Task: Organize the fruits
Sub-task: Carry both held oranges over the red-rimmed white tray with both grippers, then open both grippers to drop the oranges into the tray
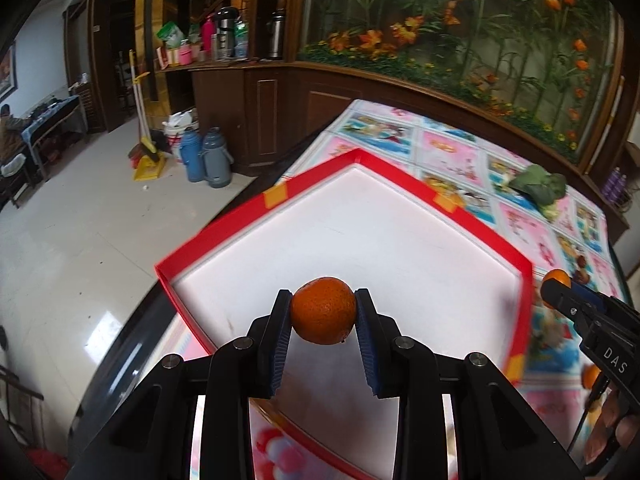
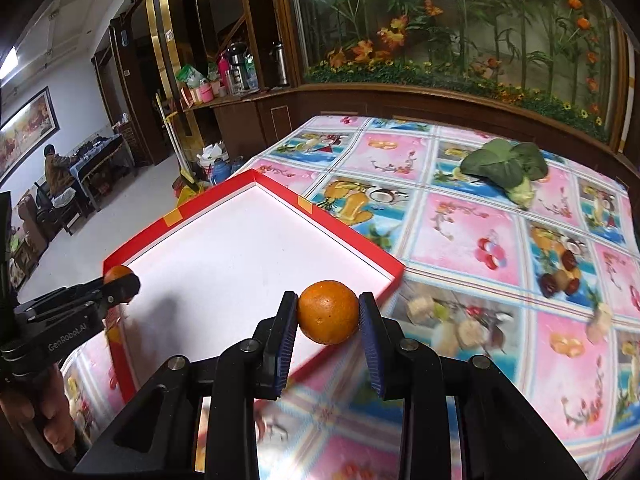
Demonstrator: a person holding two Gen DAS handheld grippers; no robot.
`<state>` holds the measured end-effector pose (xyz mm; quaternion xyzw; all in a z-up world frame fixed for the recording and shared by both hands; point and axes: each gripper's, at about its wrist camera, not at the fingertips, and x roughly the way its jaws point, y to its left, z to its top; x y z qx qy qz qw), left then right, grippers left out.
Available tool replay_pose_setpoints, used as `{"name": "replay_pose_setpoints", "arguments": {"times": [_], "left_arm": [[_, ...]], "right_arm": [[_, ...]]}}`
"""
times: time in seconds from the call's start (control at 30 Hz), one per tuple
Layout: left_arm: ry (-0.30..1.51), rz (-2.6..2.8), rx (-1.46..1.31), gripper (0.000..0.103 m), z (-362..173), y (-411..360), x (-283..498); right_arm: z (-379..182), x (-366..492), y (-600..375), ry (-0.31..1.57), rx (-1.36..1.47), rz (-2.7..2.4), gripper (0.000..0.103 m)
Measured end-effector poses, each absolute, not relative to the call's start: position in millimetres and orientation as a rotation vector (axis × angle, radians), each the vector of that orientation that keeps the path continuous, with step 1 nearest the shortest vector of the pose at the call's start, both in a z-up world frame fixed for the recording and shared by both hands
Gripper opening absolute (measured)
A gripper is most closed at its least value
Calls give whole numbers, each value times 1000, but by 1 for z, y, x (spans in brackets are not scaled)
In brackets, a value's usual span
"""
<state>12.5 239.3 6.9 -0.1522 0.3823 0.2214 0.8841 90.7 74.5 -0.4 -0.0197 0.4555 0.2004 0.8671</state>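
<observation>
Two tangerine-laden grippers [image 1: 323, 310] [image 2: 328, 312] angled downward

Bright, even indoor light with white glare on the tray floor [image 1: 360, 232] and floor tiles [image 1: 80, 240], a reflected lamp spot at top centre, motion blur on the tablecloth [image 2: 460, 320] lower down, heavy fisheye curvature, black corners.

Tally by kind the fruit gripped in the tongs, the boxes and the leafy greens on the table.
Oranges: 2, one in the left tongs, one in the right tongs
Red box: 1
Leafy greens: 1
Total: 4
</observation>
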Motion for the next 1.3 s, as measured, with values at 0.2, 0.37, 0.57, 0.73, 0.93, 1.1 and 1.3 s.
{"name": "replay_pose_setpoints", "arguments": {"times": [0.2,0.37,0.57,0.73,0.93,1.1,1.3], "left_arm": [[829,505,-318,30,-7,258,39],[847,515,-311,30,-16,266,54],[854,538,-301,30,-22,271,62],[851,544,-283,30,-23,268,63],[841,553,-285,31,-25,269,58],[801,579,-267,41,-20,266,50],[706,607,-209,80,-7,254,34]], "right_arm": [[-25,119,94,1006,-53,420,31],[-32,129,107,1017,-64,431,32],[-42,135,113,1050,-81,419,32],[-49,138,115,1066,-92,410,34],[-52,140,116,1077,-108,399,35],[-49,136,118,1057,-140,389,59],[-36,132,104,1035,-119,364,79]]}}
